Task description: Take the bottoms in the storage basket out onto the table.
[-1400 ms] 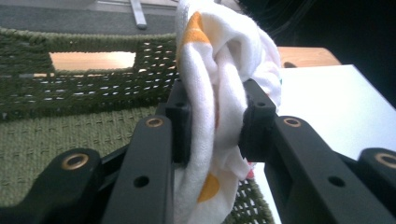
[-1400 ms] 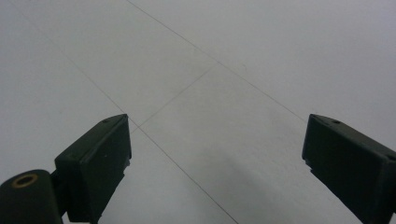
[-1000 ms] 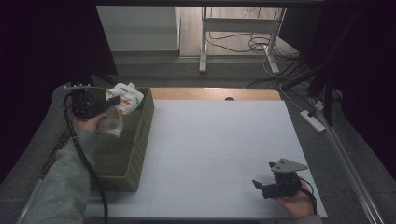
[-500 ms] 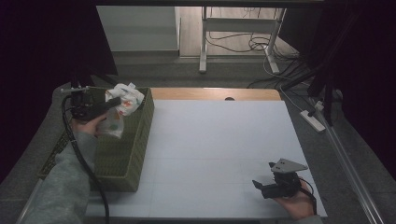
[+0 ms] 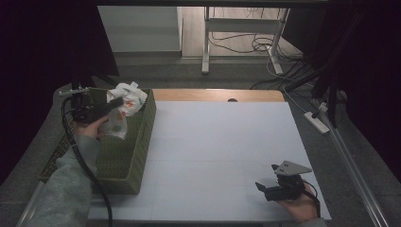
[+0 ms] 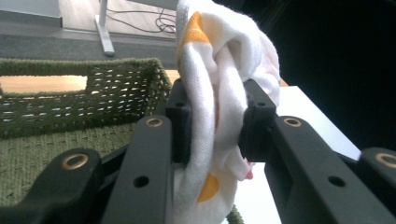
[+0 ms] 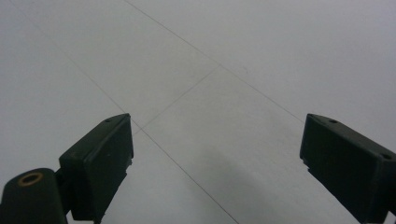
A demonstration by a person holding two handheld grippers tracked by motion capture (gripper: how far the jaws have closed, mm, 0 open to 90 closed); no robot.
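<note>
Little has moved: left claw [image 6: 215, 123] clamps the spotted cloth [image 6: 219, 84] over the green basket [image 5: 137, 142]; loose folds may snag its rim. Right claw [image 7: 215, 158] gapes empty.

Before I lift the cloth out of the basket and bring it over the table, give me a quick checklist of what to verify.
1. Left hand-held gripper clamped on the white cloth with orange spots: ok, both pads press the bunched fabric.
2. Cloth clear of the green woven basket: cannot tell, its lower end hangs near the wall.
3. White table surface free for laying it down: ok.
4. Right hand-held gripper ready to help: ok, jaws wide apart, nothing between them.
5. Right hand-held gripper out of the path: ok, it sits at the table's near right corner.
</note>
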